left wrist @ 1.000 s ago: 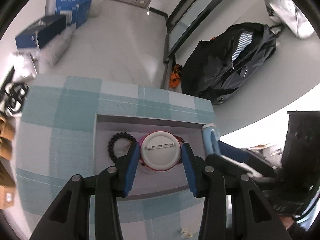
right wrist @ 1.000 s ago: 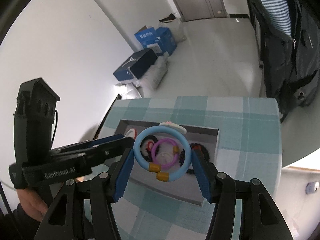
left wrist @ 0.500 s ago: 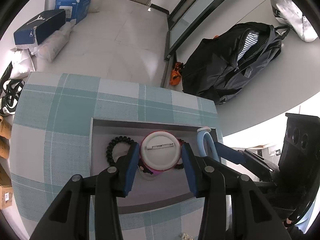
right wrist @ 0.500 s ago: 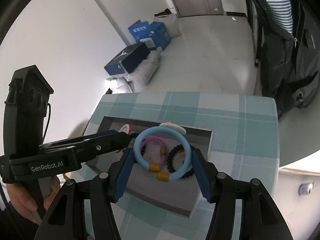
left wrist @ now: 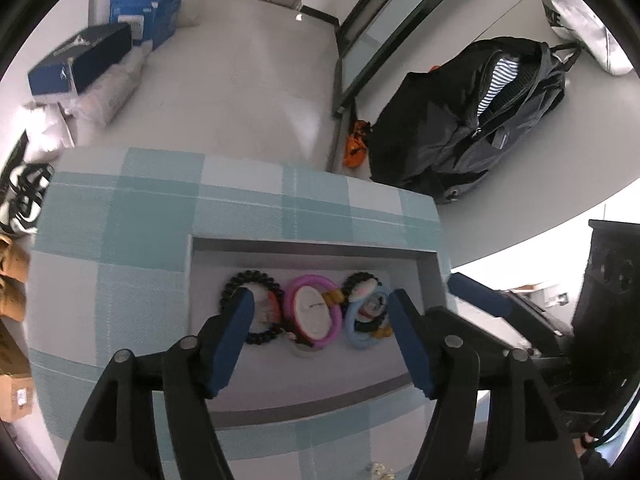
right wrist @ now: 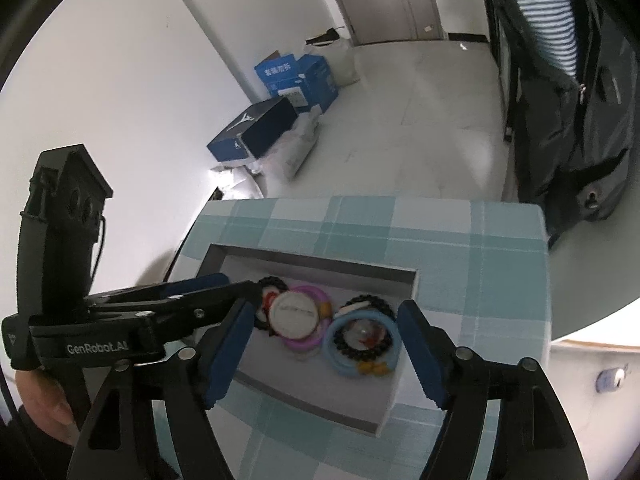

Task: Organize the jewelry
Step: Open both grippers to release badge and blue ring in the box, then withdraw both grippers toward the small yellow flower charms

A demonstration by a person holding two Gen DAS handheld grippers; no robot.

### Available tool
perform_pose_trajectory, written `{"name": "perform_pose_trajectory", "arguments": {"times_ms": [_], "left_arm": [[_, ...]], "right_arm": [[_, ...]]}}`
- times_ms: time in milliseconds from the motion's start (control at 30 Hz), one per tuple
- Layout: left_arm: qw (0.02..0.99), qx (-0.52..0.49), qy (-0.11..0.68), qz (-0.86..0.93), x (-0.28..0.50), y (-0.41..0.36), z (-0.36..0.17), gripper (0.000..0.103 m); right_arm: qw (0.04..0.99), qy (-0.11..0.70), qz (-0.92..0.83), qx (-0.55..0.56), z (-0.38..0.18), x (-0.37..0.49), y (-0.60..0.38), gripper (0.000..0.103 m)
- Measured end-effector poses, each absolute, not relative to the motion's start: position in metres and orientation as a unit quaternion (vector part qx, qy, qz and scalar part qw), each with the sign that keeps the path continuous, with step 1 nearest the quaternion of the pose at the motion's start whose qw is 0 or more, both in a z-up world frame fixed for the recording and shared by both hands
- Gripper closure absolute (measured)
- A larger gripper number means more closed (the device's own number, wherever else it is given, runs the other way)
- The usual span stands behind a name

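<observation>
Lying in tray (left wrist: 432, 276): pink ring (left wrist: 313, 312) and blue ring (left wrist: 366, 316) are seen at twelve o'clock of both claws.
Left claw (left wrist: 322, 332): spread wide, nothing held.
Right claw (right wrist: 326, 344): spread wide, nothing held.
Worktop (left wrist: 120, 216): tray is carried.

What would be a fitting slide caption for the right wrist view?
Open right gripper above grey tray holding light-blue ring bracelet and white round badge.

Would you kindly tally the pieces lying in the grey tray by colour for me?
Black beaded bracelets: 2, left one and right one
Pink ring: 1
Blue ring: 1
White round badge: 1
Total: 5 in the grey tray; smaller bits under them are too unclear to count.
</observation>
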State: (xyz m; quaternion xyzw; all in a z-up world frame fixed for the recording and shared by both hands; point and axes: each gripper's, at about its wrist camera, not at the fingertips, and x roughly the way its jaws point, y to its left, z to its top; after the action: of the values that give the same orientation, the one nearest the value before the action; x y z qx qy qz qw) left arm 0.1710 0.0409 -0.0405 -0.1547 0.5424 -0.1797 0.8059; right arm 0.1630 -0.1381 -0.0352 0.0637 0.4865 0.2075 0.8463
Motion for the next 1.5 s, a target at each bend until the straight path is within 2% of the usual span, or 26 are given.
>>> {"name": "perform_pose_trajectory", "arguments": {"times_ms": [167,400,667,933,1067,1500], "left_arm": [[0.812,-0.148,0.536,-0.174,0.166,0.042,-0.040,0.038],[0.834,-0.124,0.515,-0.158,0.153,0.042,-0.031,0.038],[0.847,-0.132,0.497,-0.134,0.128,0.048,-0.028,0.038],[0.867,-0.103,0.471,-0.129,0.098,0.043,-0.017,0.038],[0.855,-0.108,0.490,-0.130,0.077,0.037,-0.029,0.031],[0.818,-0.036,0.546,-0.176,0.006,-0.030,-0.067,0.030]], "right_arm": [[0.851,0.482,0.196,0.073,-0.032,0.160,-0.148,0.025],[0.857,0.473,0.192,0.077,-0.028,0.147,-0.158,0.015],[0.863,0.465,0.184,0.071,-0.025,0.127,-0.166,0.015],[0.879,0.438,0.178,0.064,-0.011,0.098,-0.174,0.009],[0.881,0.436,0.169,0.076,-0.011,0.084,-0.184,0.007],[0.886,0.435,0.134,0.091,-0.012,0.051,-0.211,0.006]]}}
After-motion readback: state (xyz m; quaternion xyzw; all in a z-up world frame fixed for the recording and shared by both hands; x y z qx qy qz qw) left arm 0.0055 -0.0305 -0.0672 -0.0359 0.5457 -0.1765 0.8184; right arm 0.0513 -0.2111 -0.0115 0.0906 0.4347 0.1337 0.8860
